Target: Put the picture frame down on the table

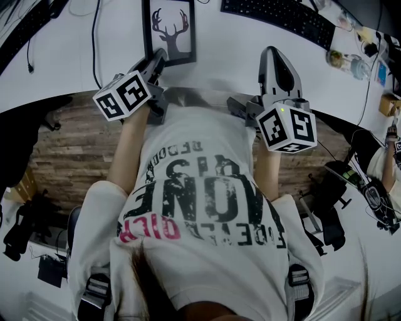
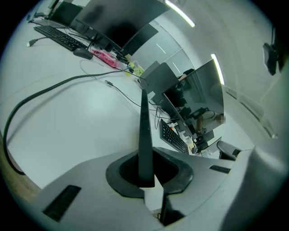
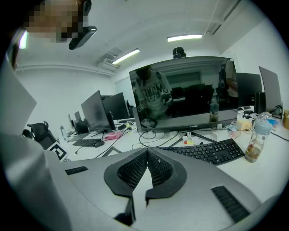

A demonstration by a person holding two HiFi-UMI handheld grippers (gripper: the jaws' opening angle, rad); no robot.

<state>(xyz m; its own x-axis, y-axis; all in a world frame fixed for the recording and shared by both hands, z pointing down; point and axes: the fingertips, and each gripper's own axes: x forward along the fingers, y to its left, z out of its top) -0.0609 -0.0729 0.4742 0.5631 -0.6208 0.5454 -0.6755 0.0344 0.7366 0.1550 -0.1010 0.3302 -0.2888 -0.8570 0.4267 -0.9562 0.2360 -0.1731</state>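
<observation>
The picture frame (image 1: 169, 30), black with a deer-antler print, shows face up over the white table (image 1: 225, 56) in the head view. My left gripper (image 1: 159, 61) is shut on its near edge. In the left gripper view the frame (image 2: 143, 131) appears edge-on as a thin dark slab rising from between the jaws of the left gripper (image 2: 146, 178). I cannot tell whether the frame rests on the table. My right gripper (image 1: 271, 55) hovers over the table's near edge to the right. In its own view the right gripper (image 3: 147, 154) is shut, with nothing between the ribbed pads.
A black keyboard (image 1: 279, 15) lies at the back right, with a bottle (image 1: 346, 61) further right. A black cable (image 1: 95, 37) runs left of the frame. A monitor (image 3: 185, 90), keyboard (image 3: 205, 151) and bottle (image 3: 255, 140) stand ahead of the right gripper.
</observation>
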